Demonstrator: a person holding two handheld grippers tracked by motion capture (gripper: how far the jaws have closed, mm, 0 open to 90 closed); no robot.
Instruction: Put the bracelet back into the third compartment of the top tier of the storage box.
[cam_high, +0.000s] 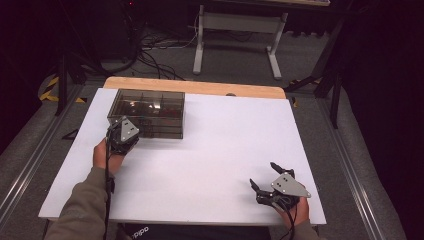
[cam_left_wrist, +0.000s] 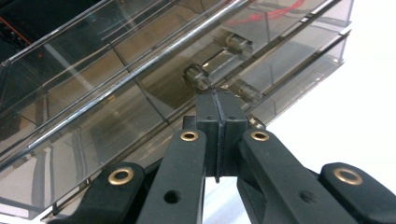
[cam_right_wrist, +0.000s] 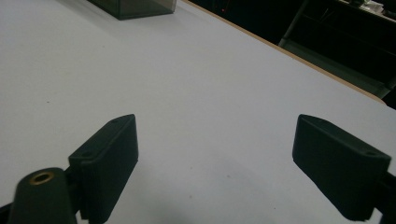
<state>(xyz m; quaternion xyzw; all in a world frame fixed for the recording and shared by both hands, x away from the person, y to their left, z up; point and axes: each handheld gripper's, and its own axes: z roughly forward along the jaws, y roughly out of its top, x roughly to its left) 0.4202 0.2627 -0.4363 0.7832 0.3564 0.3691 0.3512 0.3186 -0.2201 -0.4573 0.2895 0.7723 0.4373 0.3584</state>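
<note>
Left tongs (cam_left_wrist: 217, 100) pressed together at handle of smoky transparent plastic drawer box (cam_high: 146, 113) just ahead | right tongs (cam_high: 264, 177) apart, idle on white bench (cam_high: 220, 140) | step: gripping drawer handle | next: likely steady pull outward

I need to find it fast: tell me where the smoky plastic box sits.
In the high view, the box sits at the table's far left, with the shut left gripper at its near edge.

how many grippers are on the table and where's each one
2. The left gripper is at the near edge of the smoked clear box at the table's far left, jaws shut. The right gripper sits at the near right corner of the white tabletop, jaws open, holding nothing.
</note>
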